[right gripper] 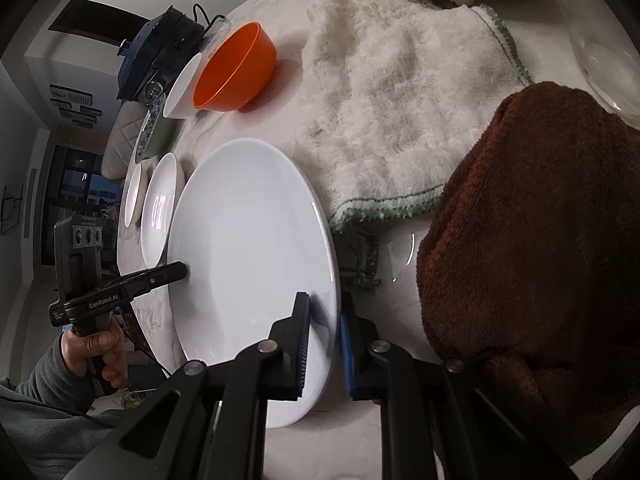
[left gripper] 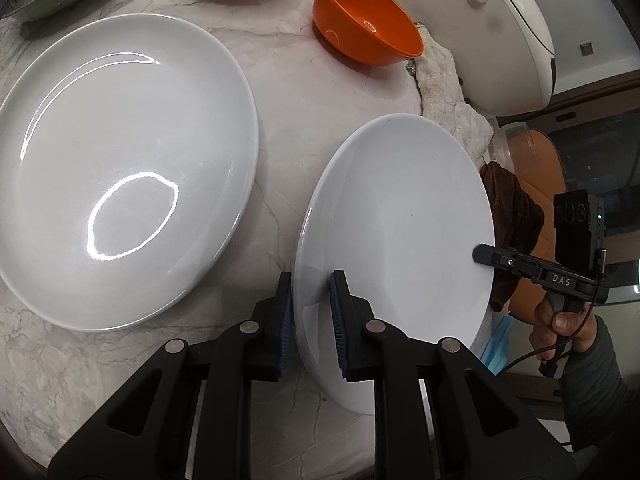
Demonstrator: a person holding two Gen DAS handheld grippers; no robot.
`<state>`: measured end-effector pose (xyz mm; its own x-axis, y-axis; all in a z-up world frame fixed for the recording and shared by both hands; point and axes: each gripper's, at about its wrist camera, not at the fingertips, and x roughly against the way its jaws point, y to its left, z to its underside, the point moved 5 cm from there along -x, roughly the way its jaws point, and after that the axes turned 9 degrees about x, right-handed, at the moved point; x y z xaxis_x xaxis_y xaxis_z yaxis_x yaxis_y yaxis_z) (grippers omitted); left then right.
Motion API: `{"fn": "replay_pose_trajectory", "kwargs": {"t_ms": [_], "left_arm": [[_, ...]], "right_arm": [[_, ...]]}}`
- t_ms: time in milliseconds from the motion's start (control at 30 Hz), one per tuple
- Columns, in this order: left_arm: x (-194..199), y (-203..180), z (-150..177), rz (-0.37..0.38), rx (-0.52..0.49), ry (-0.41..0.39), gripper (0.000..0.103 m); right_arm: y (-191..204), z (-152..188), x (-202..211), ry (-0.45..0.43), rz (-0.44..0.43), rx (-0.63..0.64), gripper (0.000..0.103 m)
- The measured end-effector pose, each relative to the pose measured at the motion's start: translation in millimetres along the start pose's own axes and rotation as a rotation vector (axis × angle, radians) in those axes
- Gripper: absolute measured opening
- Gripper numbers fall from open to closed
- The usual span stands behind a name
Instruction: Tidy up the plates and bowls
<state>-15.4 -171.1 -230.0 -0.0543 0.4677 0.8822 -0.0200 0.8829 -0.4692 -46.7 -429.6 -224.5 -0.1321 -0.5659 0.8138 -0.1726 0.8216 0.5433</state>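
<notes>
Evidently both tongs are clamped on one smooth round white ceramic plate (left gripper: 396, 232): the left tongs (left gripper: 310, 328) pinch its rim on one side and the right tongs (right gripper: 322, 344) pinch the opposite rim, likely because a wide, glossy plate would tip or slip from a single edge grip. Beside the left tongs a larger white plate (left gripper: 120, 168) lies flat on the marble worktop (left gripper: 288, 80), probably the stacking spot. Farther off sit an orange plastic bowl (left gripper: 364, 24), a white towel (right gripper: 400, 112) and a brown cloth (right gripper: 540, 216).
</notes>
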Motion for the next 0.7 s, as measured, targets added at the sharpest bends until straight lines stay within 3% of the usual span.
{"fn": "replay_pose_trajectory", "kwargs": {"t_ms": [400, 700], "left_arm": [[55, 3, 32, 0.002, -0.009, -0.020, 0.015], [122, 67, 56, 0.002, 0.027, -0.051, 0.015]], "right_arm": [[41, 13, 14, -0.038, -0.009, 0.009, 0.017], [110, 25, -10, -0.039, -0.040, 0.023, 0.017]]}}
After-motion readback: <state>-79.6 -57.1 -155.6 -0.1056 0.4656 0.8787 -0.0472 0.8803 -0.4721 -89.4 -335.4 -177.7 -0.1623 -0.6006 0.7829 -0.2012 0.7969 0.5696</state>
